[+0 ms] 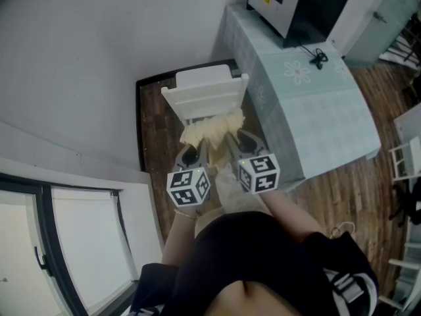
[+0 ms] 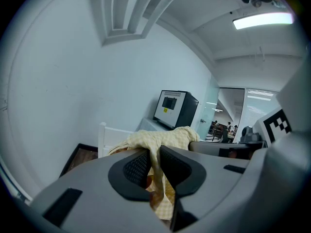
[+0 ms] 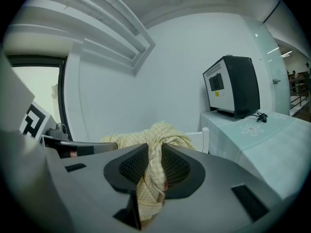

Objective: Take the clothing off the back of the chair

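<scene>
A: Quick, which step are we tagging?

B: Lift-away, we'd say. The left gripper (image 1: 196,145) has its fingers (image 2: 136,168) narrow, pinched on a fold of the yellow checked clothing (image 1: 208,128). The right gripper (image 1: 231,139) is the same, fingers (image 3: 133,167) narrow on another fold. Tails of cloth hang below both pairs of fingers.

A: Where's the garment against the chair?

B: It's bunched between the two pairs of fingers and just ahead of them, with the white chair (image 1: 204,92) right beyond. In the head view it meets the chair's near edge. We can't tell whether it touches there or hangs clear.

A: Next move?

B: We judge it calls for firm grips on both sides and the cloth drawn up and back toward us together, so no hem snags on the chair.

A: Counts?

B: One garment, one chair, two grippers, each with two fingers. To the right of the right fingers we count one surface (image 1: 316,110) under a pale floral cover, one boxy machine (image 1: 293,5) on it and one dark cable end (image 1: 318,58).
</scene>
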The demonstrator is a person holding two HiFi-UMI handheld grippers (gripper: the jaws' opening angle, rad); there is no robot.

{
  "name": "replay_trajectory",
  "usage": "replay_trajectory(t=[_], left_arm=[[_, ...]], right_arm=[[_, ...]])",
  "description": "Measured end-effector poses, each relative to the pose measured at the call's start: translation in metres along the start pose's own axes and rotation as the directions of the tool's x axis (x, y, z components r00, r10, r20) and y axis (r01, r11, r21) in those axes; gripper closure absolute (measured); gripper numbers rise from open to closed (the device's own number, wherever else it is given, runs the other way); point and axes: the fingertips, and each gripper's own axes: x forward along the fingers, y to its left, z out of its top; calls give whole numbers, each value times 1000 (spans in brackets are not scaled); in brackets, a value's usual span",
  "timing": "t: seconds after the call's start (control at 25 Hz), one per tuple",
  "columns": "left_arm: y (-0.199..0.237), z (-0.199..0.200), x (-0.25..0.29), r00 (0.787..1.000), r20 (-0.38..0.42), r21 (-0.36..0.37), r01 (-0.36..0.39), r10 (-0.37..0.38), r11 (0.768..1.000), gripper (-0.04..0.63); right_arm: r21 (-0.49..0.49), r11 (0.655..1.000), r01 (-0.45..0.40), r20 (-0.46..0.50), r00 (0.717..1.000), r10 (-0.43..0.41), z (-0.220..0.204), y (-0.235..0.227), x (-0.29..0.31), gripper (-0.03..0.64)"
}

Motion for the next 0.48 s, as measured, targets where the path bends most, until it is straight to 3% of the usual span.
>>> replay_trajectory(t=[0.48], left_arm=[[-9,-16,-50,1000,7,-26,-29,29,999,538]], right_arm=[[-8,999,-36,2,999,36,-15,32,-40,525]])
